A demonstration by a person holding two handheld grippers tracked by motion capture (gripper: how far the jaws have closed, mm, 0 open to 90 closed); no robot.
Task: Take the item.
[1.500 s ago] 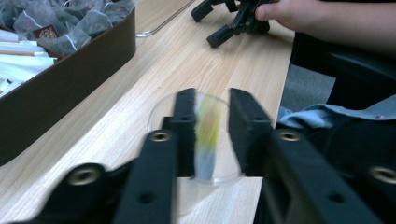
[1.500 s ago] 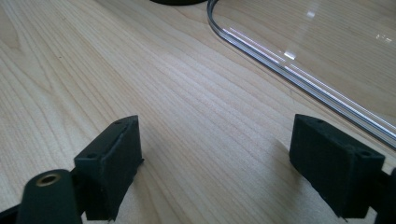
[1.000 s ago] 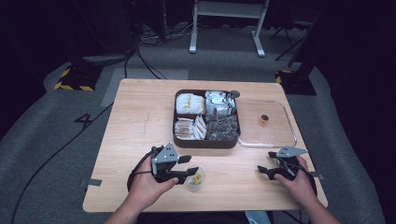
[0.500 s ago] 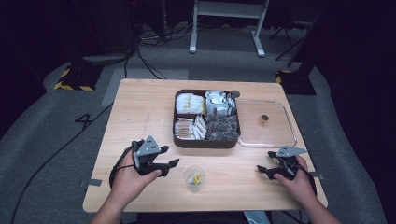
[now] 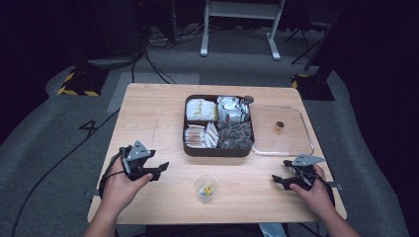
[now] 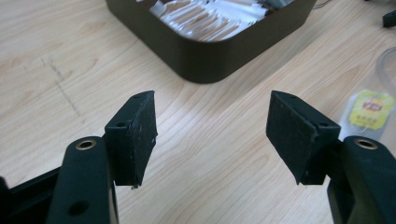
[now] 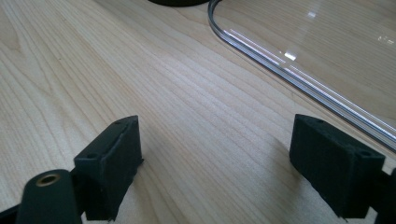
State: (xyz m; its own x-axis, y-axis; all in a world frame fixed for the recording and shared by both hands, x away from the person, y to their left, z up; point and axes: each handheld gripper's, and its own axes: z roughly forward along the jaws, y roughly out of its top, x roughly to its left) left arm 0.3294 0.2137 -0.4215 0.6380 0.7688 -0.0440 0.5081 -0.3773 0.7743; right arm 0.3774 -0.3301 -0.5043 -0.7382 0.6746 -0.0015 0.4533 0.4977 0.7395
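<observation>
- Worktop [image 5: 153, 113] of pale wood carries a dark brown box [image 5: 219, 126] with four compartments of packets near the middle of its far edge; a clear lid [image 5: 281, 132] lies flat just to the box's right, touching it, with a small brown object [image 5: 279, 125] on it.
- A clear cup [image 5: 205, 188] stands near the middle of the near edge, between the two hands, with something yellow inside.
- From the high view the left gripper [image 5: 159, 169] sits near the near-left corner, held in the left hand [image 5: 118, 185] and pointing right toward the cup.
- The left gripper view adds what the high one can't: its claw is spread wide with nothing between, low over bare wood, the box's rounded corner [image 6: 210, 51] ahead and a yellow-and-green tag [image 6: 370, 108] at the right edge.
- The right gripper [image 5: 277, 181] is near the near-right corner, held in the right hand [image 5: 316, 195] and pointing left.
- The right gripper view shows its claw also spread and empty, just above the wood, with the lid's curved rim [image 7: 299, 77] close ahead.
</observation>
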